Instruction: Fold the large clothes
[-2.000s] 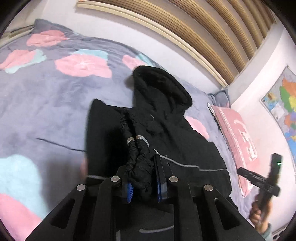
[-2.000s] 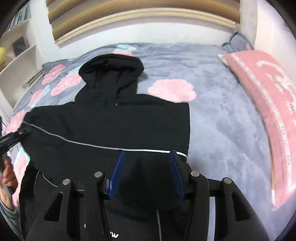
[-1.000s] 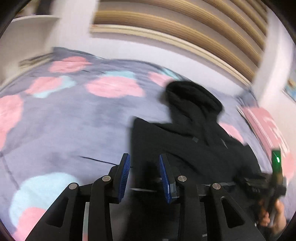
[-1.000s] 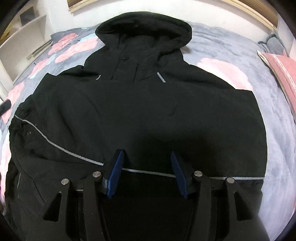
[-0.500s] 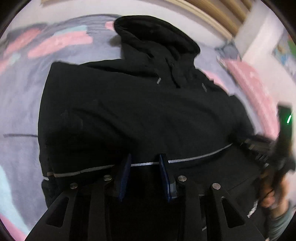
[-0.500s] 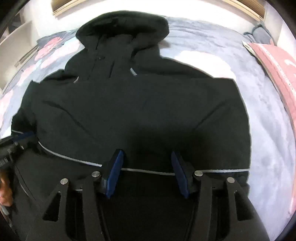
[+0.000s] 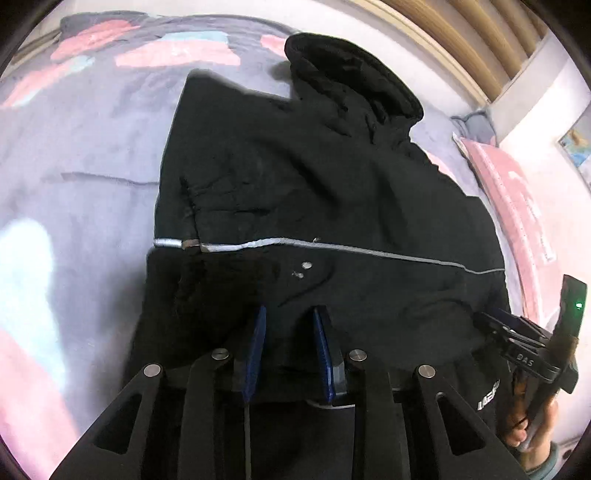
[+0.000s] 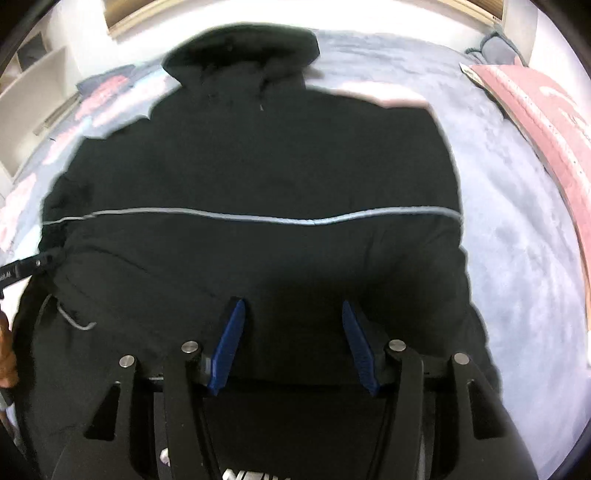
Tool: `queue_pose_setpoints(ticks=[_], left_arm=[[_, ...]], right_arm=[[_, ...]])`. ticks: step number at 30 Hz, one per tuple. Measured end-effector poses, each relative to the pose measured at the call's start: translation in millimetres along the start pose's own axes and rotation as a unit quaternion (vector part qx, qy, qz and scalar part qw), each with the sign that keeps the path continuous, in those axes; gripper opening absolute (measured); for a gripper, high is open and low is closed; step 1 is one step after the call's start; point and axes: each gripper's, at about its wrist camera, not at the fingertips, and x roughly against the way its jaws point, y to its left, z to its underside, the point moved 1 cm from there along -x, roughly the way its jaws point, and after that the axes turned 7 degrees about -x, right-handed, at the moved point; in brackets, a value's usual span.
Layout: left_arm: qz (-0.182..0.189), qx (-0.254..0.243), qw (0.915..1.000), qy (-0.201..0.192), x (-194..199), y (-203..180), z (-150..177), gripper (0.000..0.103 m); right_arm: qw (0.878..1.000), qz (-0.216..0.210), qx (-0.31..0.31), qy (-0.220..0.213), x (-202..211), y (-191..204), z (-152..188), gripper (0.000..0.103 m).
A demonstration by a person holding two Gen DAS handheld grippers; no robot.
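Hovering over the lower half of 1 black hooded jacket [image 7: 332,206], the left gripper [image 7: 290,350] has its 2 blue pads parted by a narrow gap with nothing between them. The right gripper [image 8: 293,343] sits above the same jacket [image 8: 258,166], its 2 blue pads spread wide and empty.

The jacket lies flat on the bed, sleeves folded in across the body, 1 thin grey stripe [image 8: 258,218] running side to side across it, and the hood [image 8: 243,51] pointing toward the far wall.

From the left wrist view, the right gripper [image 7: 532,350] appears at the jacket's right edge, held in a hand [image 7: 532,435], with 1 green light lit on its body; white lettering [image 7: 487,398] on the jacket is visible just beside it. From the right wrist view, only the tip of the left gripper [image 8: 26,269] pokes in at the jacket's left edge.

Under the jacket spreads 1 grey blanket [image 7: 92,147] with pink and pale blue blotches. 1 pink pillow [image 8: 546,122] lies at the right side of the bed, well apart from the jacket. White shelves [image 8: 33,99] show only in the right wrist view; 1 map [image 7: 578,147] on the wall shows only in the left. Wooden slats [image 7: 461,33] line the wall beyond the bed.
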Motion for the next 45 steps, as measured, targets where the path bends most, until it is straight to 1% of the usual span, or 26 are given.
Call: queue_pose_setpoints(ticks=[2,3,5,7,9,12,13,14,15,16,17,18,21,24,26,27,28,29,30,31,33,35,36,38,42,45], left_arm=[[0.014,0.027,0.9991,-0.03,19,0,10,0.027],[0.018,0.036,0.9985,-0.036,30,-1,15,0.028],[0.025,0.043,0.9974,-0.051,63,-5,25,0.028],[0.015,0.031,0.9965,-0.077,107,-12,35,0.028],[0.011,0.02,0.994,-0.107,161,-21,48,0.028],[0.024,0.004,0.9923,-0.122,219,-33,63,0.028],[0.024,-0.006,0.9923,-0.122,236,-41,69,0.028],[0.022,-0.014,0.9922,-0.122,243,-46,71,0.029],[0.019,-0.024,0.9915,-0.126,255,-52,78,0.032],[0.015,-0.032,0.9908,-0.131,266,-54,85,0.04],[0.009,-0.039,0.9902,-0.133,272,-59,89,0.049],[0.001,-0.046,0.9892,-0.139,280,-62,96,0.05],[0.0,-0.057,0.9856,-0.159,291,-63,106,0.051],[-0.001,-0.057,0.9843,-0.167,286,-58,101,0.051],[-0.006,-0.059,0.9842,-0.167,277,-56,93,0.051],[-0.007,-0.063,0.9841,-0.166,268,-54,85,0.051],[-0.007,-0.066,0.9838,-0.167,256,-53,75,0.051],[-0.009,-0.065,0.9836,-0.168,243,-51,65,0.051],[-0.009,-0.063,0.9839,-0.167,230,-48,56,0.051],[-0.005,-0.058,0.9849,-0.163,215,-46,46,0.051],[0.0,-0.042,0.987,-0.155,183,-38,23,0.051],[0.011,-0.029,0.9886,-0.147,163,-34,2,0.051],[0.015,-0.026,0.9893,-0.143,156,-33,-12,0.051],[0.0,-0.026,0.99,-0.138,154,-36,-37,0.051],[-0.011,-0.036,0.9944,-0.099,163,-54,-98,0.051],[-0.005,-0.039,0.9967,-0.071,175,-67,-143,0.051]], right_arm=[[1.0,0.016,-0.017,-0.008,8,3,3,0.058],[1.0,0.017,-0.024,-0.006,15,3,5,0.058],[0.999,0.0,-0.038,-0.006,41,2,12,0.058],[0.999,-0.017,-0.042,-0.017,77,-1,23,0.058],[0.998,-0.016,-0.043,-0.036,108,-2,31,0.059],[0.997,-0.028,-0.055,-0.055,164,-7,54,0.06],[0.996,-0.035,-0.061,-0.062,182,-8,65,0.063],[0.995,-0.043,-0.062,-0.068,194,-9,72,0.071],[0.994,-0.054,-0.062,-0.076,208,-8,83,0.076],[0.993,-0.062,-0.06,-0.085,220,-7,93,0.082],[0.992,-0.068,-0.057,-0.093,229,-5,98,0.084],[0.99,-0.077,-0.054,-0.104,238,-3,103,0.084],[0.984,-0.099,-0.05,-0.138,256,2,108,0.084],[0.979,-0.089,-0.062,-0.175,257,9,103,0.089],[0.973,-0.07,-0.086,-0.2,252,10,98,0.098],[0.971,-0.072,-0.098,-0.207,246,8,93,0.101],[0.97,-0.086,-0.105,-0.203,233,5,84,0.103],[0.972,-0.099,-0.105,-0.185,220,2,73,0.103],[0.977,-0.106,-0.102,-0.156,199,-2,59,0.103],[0.981,-0.102,-0.105,-0.128,176,-6,47,0.103],[0.986,-0.076,-0.107,-0.105,133,-15,28,0.103],[0.989,-0.044,-0.109,-0.09,110,-22,13,0.101],[0.99,-0.04,-0.108,-0.082,104,-25,5,0.099],[0.992,-0.02,-0.098,-0.079,105,-28,-14,0.096],[0.995,0.027,-0.049,-0.082,142,-19,-64,0.096],[0.996,0.016,-0.037,-0.082,177,-14,-111,0.096]])
